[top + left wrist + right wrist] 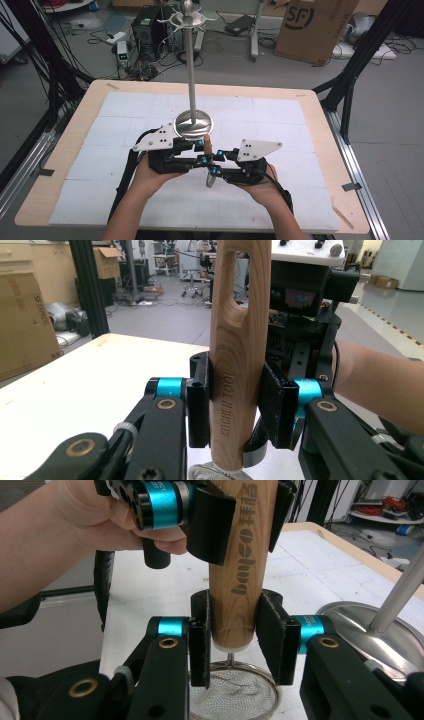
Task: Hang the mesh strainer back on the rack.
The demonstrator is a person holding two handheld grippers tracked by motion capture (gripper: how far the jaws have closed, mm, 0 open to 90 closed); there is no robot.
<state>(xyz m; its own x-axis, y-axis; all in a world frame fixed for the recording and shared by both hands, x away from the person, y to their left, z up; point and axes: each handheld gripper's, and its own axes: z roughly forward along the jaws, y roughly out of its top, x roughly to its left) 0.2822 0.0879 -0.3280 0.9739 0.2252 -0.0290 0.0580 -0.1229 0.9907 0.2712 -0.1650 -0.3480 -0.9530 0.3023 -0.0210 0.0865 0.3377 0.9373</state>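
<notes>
1. Gripping a wooden-handled strainer from both sides, the left gripper and the right gripper met just in front of the middle of the tabletop, nearer its front edge than its far one.
2. The left gripper's fingers pinched the wooden handle partway up, pads pressed flat on both sides; the handle stood upright between them, with a long hanging slot near its top.
3. The right gripper's fingers clamped the same handle at its lower end, just above the wire mesh bowl of the strainer, which hung over the tabletop.
4. A metal stand rose from a round, shiny base just behind the grippers, near the tabletop's centre; its hooked crown reached far above the surface.
5. The tabletop was pale wood covered by a white sheet marked in squares, leaving a bare wooden margin along every edge.
6. Beyond the far edge lay a grey floor strewn with cables, a computer case, and a large cardboard box toward the far right corner.
7. Black frame struts stood off the left and right sides.
</notes>
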